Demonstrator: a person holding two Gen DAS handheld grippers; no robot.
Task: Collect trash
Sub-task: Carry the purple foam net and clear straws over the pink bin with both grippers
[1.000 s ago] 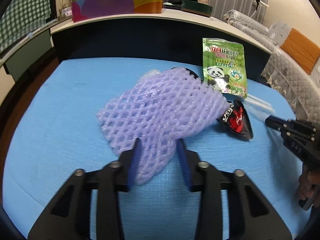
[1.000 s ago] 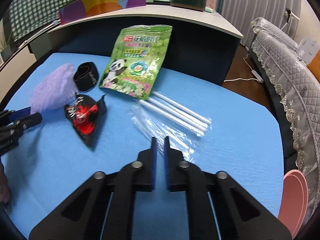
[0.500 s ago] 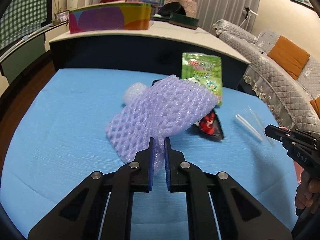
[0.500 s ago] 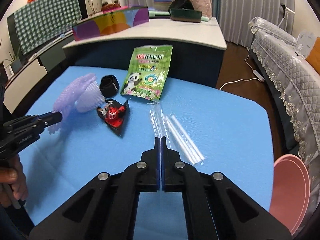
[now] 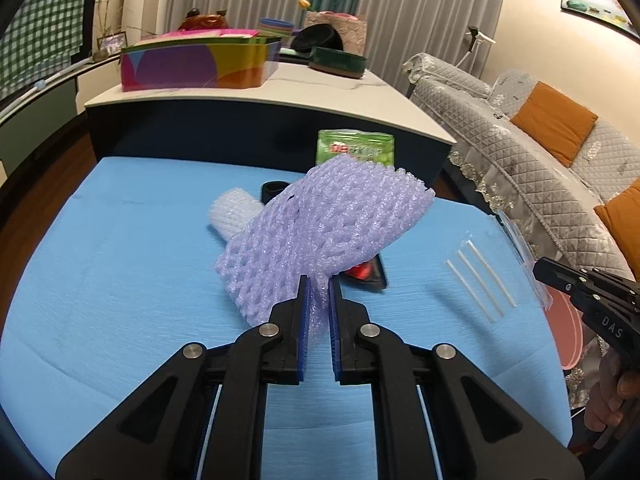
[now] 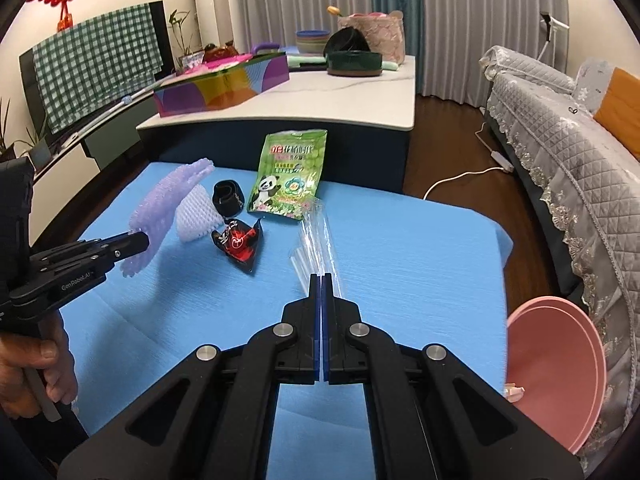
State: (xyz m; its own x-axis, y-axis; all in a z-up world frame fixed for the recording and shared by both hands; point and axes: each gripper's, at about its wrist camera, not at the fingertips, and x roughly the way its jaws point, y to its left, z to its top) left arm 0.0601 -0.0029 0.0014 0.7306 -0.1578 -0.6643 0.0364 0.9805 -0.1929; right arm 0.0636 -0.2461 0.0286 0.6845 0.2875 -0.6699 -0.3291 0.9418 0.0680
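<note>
- Trash is held in both tools: the left tool (image 5: pixel 318 280) pinches the purple foam net (image 5: pixel 328 224) in the air, straight ahead of its tips.
- Right tool (image 6: pixel 321 278) pinches a clear straw wrapper (image 6: pixel 316 232), long axis pointing away from it.
- Pink bin (image 6: pixel 556 364) lies right of and nearer the right tool.
- On the tabletop (image 6: pixel 420 248): one white net (image 6: pixel 196 216), one black band (image 6: pixel 228 198), one red-black wrapper (image 6: pixel 240 242), one green pouch (image 6: pixel 290 176).

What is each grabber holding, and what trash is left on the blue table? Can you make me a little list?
left gripper: fingers shut on the purple foam net, lifted off the table
right gripper: fingers shut on the clear straw packet
still on blue table: green panda bag, red and black wrapper, white foam net, black band
pink bin: beside the table, right
</note>
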